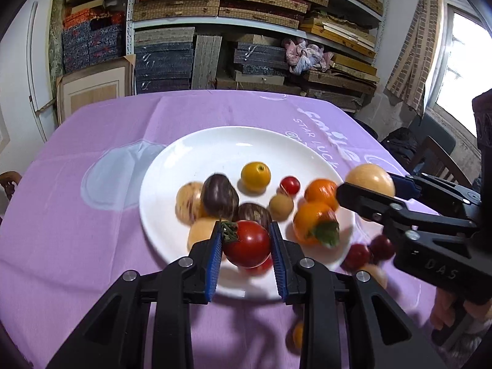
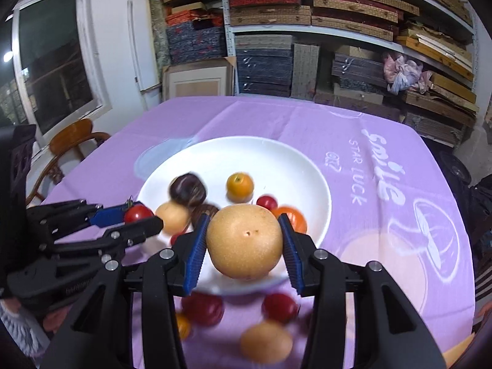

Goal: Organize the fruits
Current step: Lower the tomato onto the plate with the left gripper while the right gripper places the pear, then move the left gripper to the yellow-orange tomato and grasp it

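Observation:
My left gripper (image 1: 246,241) is shut on a red tomato (image 1: 247,244) with a green stem, held over the near edge of the white plate (image 1: 215,144). My right gripper (image 2: 244,243) is shut on a large tan pear (image 2: 244,241), held over the plate's (image 2: 307,172) near edge; the pear also shows in the left wrist view (image 1: 370,180). On the plate lie a dark purple fruit (image 1: 220,196), a yellow-orange fruit (image 1: 255,176), a small red tomato (image 1: 289,185), oranges (image 1: 321,190) and pale speckled fruits (image 1: 187,201).
Loose fruits lie on the purple tablecloth (image 2: 276,123) in front of the plate: red ones (image 2: 204,307), (image 2: 279,307), a tan one (image 2: 266,343) and a small orange one (image 2: 183,326). Shelves of stacked boxes (image 1: 246,15) stand behind the table. A wooden chair (image 2: 72,144) stands at left.

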